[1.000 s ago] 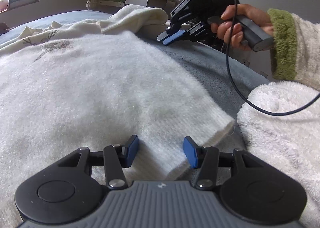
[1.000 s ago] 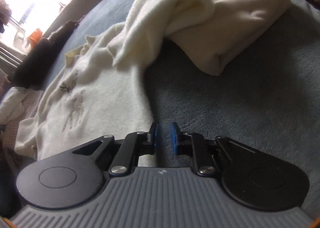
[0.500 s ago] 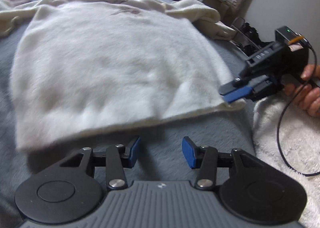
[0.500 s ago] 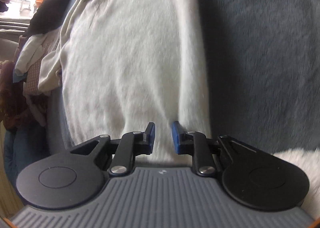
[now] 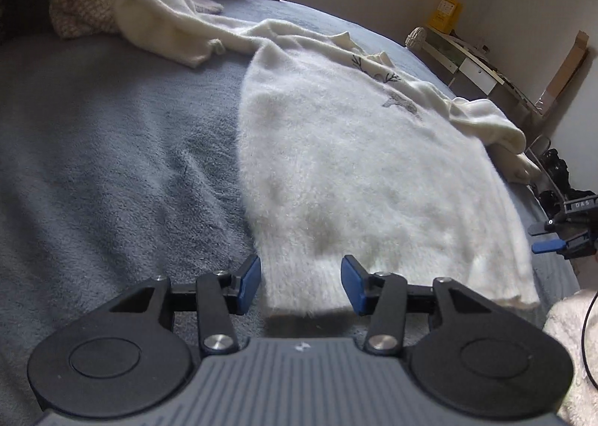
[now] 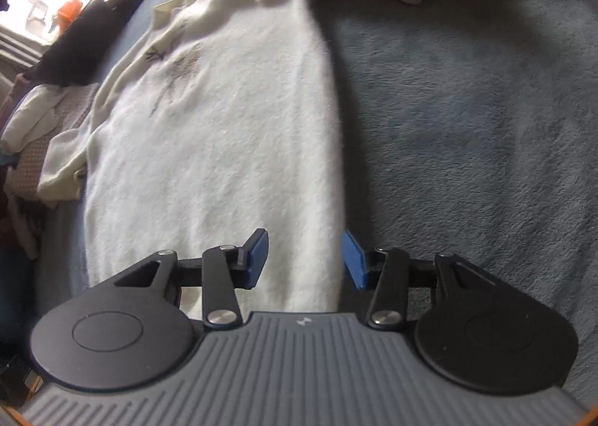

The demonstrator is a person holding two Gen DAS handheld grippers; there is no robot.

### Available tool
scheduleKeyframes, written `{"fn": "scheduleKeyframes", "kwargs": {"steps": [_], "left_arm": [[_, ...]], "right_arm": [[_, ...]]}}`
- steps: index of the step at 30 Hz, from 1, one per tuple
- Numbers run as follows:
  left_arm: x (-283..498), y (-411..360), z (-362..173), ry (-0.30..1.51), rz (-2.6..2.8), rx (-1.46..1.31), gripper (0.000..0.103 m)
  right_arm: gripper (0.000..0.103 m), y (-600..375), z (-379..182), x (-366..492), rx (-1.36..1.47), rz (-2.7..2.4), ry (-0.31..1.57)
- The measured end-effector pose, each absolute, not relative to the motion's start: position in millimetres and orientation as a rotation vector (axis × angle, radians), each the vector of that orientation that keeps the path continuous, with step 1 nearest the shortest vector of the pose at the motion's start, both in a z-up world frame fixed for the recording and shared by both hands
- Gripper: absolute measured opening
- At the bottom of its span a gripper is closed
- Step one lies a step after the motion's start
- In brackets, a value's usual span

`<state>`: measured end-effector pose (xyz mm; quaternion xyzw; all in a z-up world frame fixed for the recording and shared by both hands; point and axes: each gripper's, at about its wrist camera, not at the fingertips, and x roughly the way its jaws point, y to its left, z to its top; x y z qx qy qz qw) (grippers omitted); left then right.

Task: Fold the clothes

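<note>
We judge the sweater [image 5: 358, 179] soft, fluffy, limp; take its hem corners. Left gripper [image 5: 301, 284] and right gripper [image 6: 304, 258] gape wide, empty.

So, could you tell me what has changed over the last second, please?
The right gripper, nearly shut up by the sleeve a second ago, came down to the sweater's hem corner and has opened over it. The left gripper slid to the hem's other corner, open throughout. The sweater stays flat on the blanket.
</note>
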<state>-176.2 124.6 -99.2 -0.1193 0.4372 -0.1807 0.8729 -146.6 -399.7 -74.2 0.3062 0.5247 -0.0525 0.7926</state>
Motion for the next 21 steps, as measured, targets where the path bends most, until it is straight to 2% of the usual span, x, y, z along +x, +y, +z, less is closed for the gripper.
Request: {"fn": "scheduleKeyframes", "kwargs": {"steps": [1,3,4,6,9,14,15,17,18,19,21], "left_arm": [[-172.5,127.3,-102.9,0.922,-0.383,-0.274,0.047],[-165.1,132.6,-110.3,0.938,-0.393,-0.323,0.039],[-161.4,135.2,-114.0,0.946,-0.398,-0.347,0.038],[-154.0,140.6,-121.5,0.962,-0.408,-0.397,0.030],[-143.6,147.9,-132.2,0.983,-0.423,-0.466,0.022],[-145.0,144.0,-137.9,0.963,-0.438,-0.446,0.019],[-146.5,142.2,-136.9,0.958,-0.435,-0.432,0.016],[-150.5,138.4,-132.8,0.953,-0.417,-0.405,0.010],[-152.9,136.1,-130.0,0.949,-0.407,-0.387,0.008],[-156.5,132.3,-124.5,0.939,-0.395,-0.346,0.008],[-163.7,125.5,-113.8,0.920,-0.375,-0.270,0.007]], "right_arm": [[0.043,-408.5,-85.4,-144.8,0.685,-0.130,1.141],[0.044,-422.7,-106.3,-144.9,0.773,-0.151,1.166],[0.045,-426.0,-112.0,-146.8,0.821,-0.145,1.166],[0.045,-422.7,-118.2,-149.5,0.892,-0.088,1.202],[0.045,-410.0,-125.7,-153.1,0.971,0.015,1.279],[0.044,-381.2,-130.8,-156.3,0.909,0.062,1.373],[0.041,-379.9,-129.0,-155.4,0.899,0.063,1.377],[0.017,-379.1,-126.3,-156.2,0.863,0.045,1.389],[0.012,-379.1,-124.3,-157.7,0.847,0.040,1.390],[0.008,-379.4,-121.4,-159.9,0.834,0.044,1.386],[0.007,-378.5,-114.4,-163.8,0.798,0.055,1.379]]}}
